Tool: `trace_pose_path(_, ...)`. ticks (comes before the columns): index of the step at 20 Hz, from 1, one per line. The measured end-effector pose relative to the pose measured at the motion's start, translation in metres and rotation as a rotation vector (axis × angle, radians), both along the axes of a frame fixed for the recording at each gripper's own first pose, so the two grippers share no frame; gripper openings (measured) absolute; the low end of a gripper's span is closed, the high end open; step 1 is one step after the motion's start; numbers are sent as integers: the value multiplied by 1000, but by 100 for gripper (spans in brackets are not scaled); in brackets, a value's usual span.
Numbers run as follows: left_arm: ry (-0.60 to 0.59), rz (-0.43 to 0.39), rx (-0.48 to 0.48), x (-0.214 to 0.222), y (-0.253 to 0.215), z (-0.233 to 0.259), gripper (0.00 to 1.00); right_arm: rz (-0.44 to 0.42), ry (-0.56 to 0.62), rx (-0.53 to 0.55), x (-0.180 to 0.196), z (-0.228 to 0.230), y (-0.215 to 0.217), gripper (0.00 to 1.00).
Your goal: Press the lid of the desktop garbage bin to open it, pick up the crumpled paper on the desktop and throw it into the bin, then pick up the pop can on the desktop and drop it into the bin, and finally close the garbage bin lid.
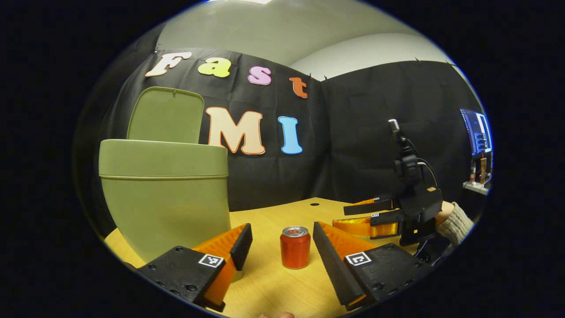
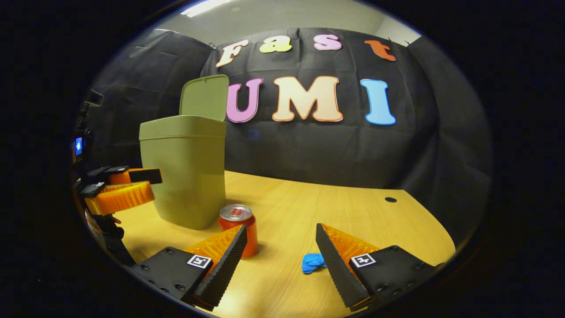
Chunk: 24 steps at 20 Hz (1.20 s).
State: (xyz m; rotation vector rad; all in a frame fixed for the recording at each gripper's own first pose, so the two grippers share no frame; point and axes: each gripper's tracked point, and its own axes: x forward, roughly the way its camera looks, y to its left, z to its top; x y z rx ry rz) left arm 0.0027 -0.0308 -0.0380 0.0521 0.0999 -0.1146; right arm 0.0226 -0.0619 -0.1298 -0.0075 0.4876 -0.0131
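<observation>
The green bin (image 1: 163, 198) stands on the wooden desk (image 1: 273, 282) with its lid (image 1: 165, 115) tipped up and open. A red pop can (image 1: 295, 247) stands upright just ahead of my left gripper (image 1: 281, 229), in line with the gap between its open fingers. In the right gripper view the bin (image 2: 190, 176) is at the left with the can (image 2: 238, 223) in front of it, partly behind one finger. My right gripper (image 2: 280, 229) is open. A blue crumpled paper (image 2: 312, 263) lies on the desk against the inner side of its right finger.
The right gripper (image 1: 346, 215), held by a sleeved hand (image 1: 454, 223), hovers open at the right of the desk. The left gripper (image 2: 154, 183) shows beside the bin. A cable hole (image 2: 390, 199) sits near the desk's far edge. A screen (image 1: 476, 132) hangs far right.
</observation>
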Motion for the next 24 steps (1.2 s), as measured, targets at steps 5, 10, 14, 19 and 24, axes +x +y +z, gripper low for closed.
trace_pose_path(5,11,3,10,1,4,-3,95,-30,182,-15,7,-40,-39,98)
trace_pose_path(10,24,29,22,2,18,-8,94,-45,388,0,4,-92,-49,99)
trace_pose_path(14,32,48,20,4,26,-10,95,-41,442,-19,1,-108,-49,99)
trace_pose_path(19,32,54,27,4,29,-8,95,-54,474,-5,-2,-117,-50,75)
trace_pose_path(24,30,64,31,3,32,-8,94,-65,477,37,-3,-121,-46,37)
